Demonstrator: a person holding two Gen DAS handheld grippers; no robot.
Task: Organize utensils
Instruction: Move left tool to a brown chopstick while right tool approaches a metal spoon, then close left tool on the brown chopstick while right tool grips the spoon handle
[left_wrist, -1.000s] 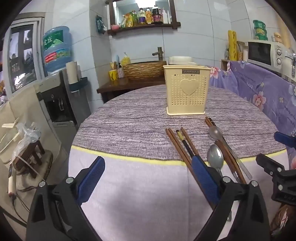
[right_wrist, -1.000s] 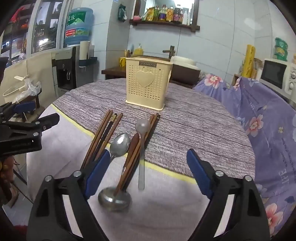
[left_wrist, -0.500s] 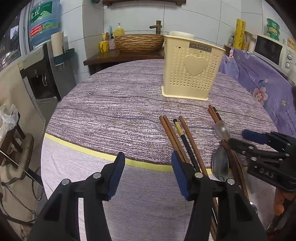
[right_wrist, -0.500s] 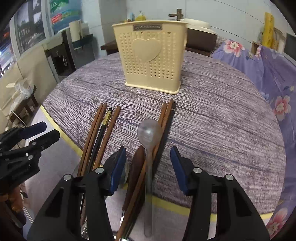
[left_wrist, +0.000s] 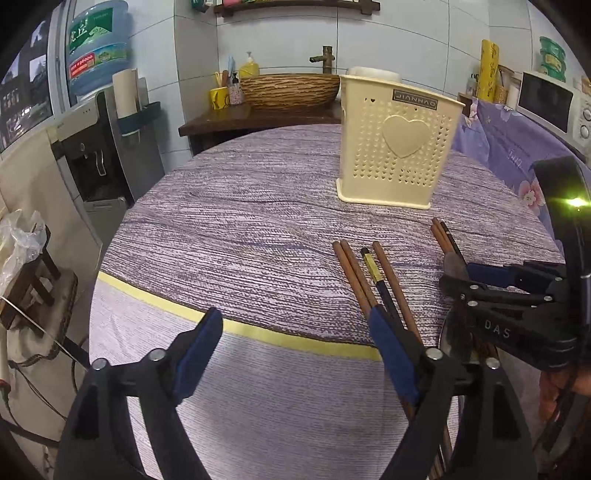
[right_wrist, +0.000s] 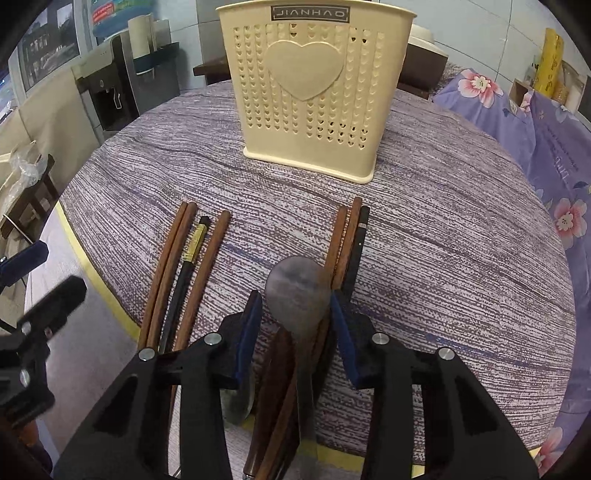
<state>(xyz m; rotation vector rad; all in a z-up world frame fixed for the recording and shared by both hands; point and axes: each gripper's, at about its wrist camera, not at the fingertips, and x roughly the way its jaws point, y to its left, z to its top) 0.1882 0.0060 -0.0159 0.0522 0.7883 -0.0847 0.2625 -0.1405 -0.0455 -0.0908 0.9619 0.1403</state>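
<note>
A cream plastic utensil holder (right_wrist: 308, 88) with a heart stands on the round table; it also shows in the left wrist view (left_wrist: 395, 144). Two bundles of brown and black chopsticks (right_wrist: 184, 266) (right_wrist: 349, 236) and metal spoons lie in front of it. My right gripper (right_wrist: 295, 332) is open, its blue pads either side of a metal spoon (right_wrist: 297, 291), not closed on it. My left gripper (left_wrist: 295, 350) is open and empty above the table's near edge, its right pad over the left chopstick bundle (left_wrist: 369, 273). The right gripper shows in the left wrist view (left_wrist: 498, 291).
The table carries a purple woven cloth (left_wrist: 240, 229) with a yellow stripe. A water dispenser (left_wrist: 107, 147) and a stool stand to the left. A floral purple cover (right_wrist: 546, 125) and a microwave (left_wrist: 554, 99) are to the right. A wooden basin (left_wrist: 288, 88) sits behind.
My right gripper has moved forward and down over the spoon and narrowed its jaws around it. My left gripper has opened wider and drawn back slightly.
</note>
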